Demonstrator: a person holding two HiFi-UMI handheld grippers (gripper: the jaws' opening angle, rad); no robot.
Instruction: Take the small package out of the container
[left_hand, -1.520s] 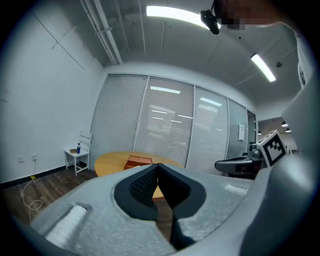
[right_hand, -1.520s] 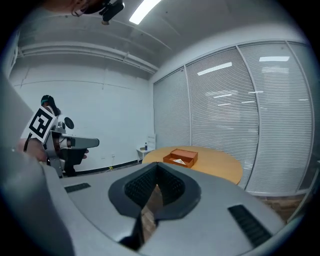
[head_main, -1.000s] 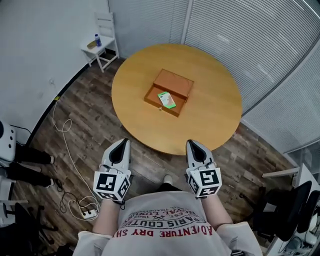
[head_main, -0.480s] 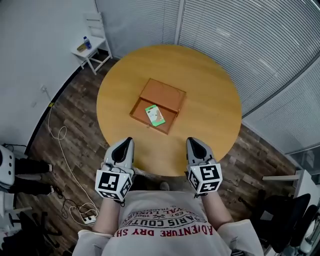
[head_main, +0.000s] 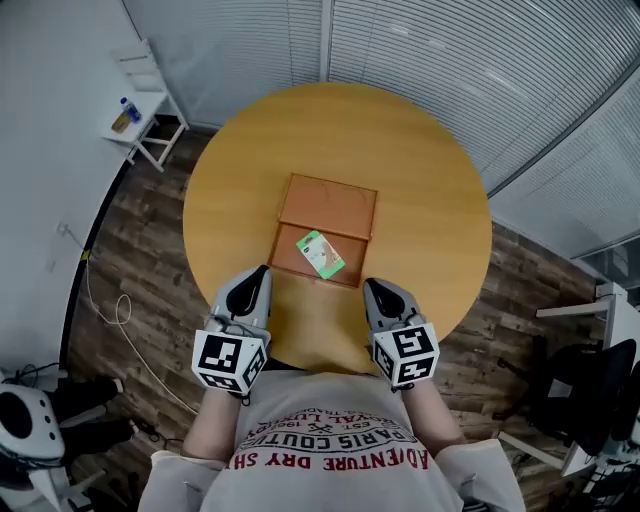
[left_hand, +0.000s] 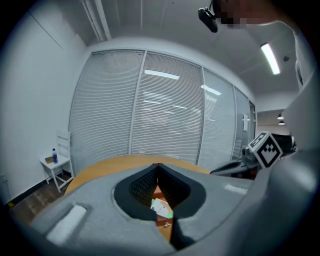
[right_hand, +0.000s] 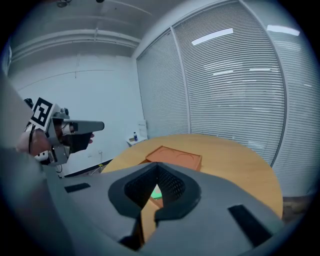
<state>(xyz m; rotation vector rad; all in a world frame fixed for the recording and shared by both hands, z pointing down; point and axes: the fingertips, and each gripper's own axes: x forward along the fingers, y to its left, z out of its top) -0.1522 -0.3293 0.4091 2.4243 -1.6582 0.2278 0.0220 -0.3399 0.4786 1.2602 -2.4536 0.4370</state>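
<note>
At the near edge of a round wooden table (head_main: 430, 190), we hold our left gripper (head_main: 258, 277) and right gripper (head_main: 372, 290) side by side, pointing across the tabletop. Both have their jaws closed tip to tip, with nothing between them. Just beyond the tips, between the two, an open brown box (head_main: 328, 205) sits on the table. The small white-and-green package (head_main: 321, 254) lies askew in the box's nearer half, clear of both grippers.
</note>
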